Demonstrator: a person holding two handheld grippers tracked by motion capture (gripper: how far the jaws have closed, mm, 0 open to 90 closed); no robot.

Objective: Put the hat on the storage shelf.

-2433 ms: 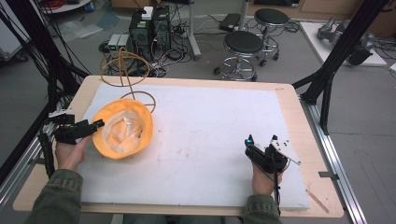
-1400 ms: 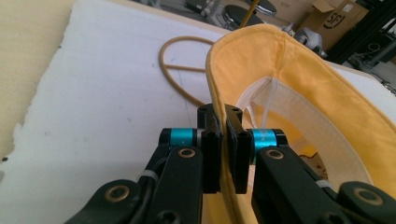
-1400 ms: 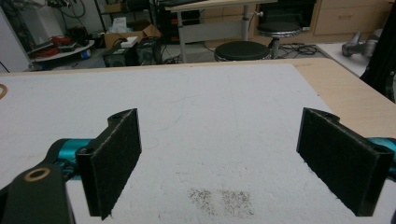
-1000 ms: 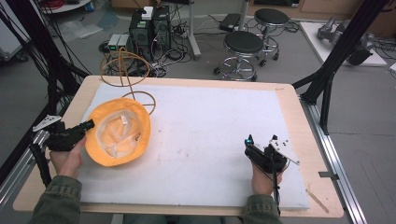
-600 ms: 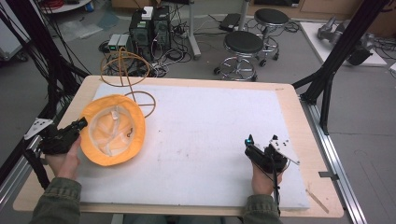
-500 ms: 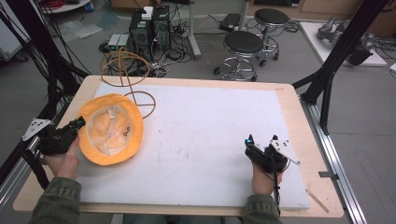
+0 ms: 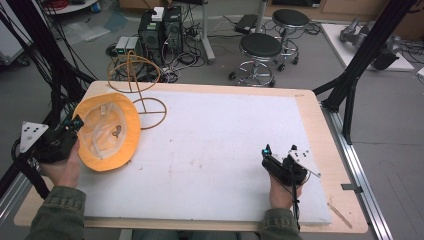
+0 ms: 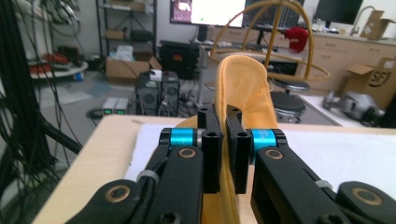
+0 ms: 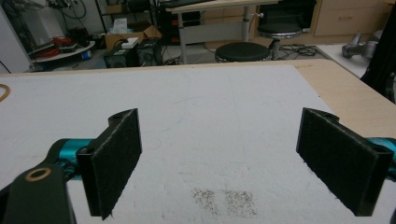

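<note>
At the desk's [image 7: 320,125] left edge, the brim of an orange hat [image 7: 107,131] is pinched between the left tongs [image 8: 223,140], the hat tilted up off the white mat [image 7: 215,150]. Near the right front, the right tongs [image 9: 233,163] are held wide apart, gripping nothing.

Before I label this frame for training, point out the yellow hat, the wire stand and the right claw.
yellow hat [image 7: 107,131], high view, on its pale inner lining.
wire stand [image 7: 150,113], high view, on its round base ring.
right claw [image 9: 219,161], right gripper view, midway between its two open pads.
</note>
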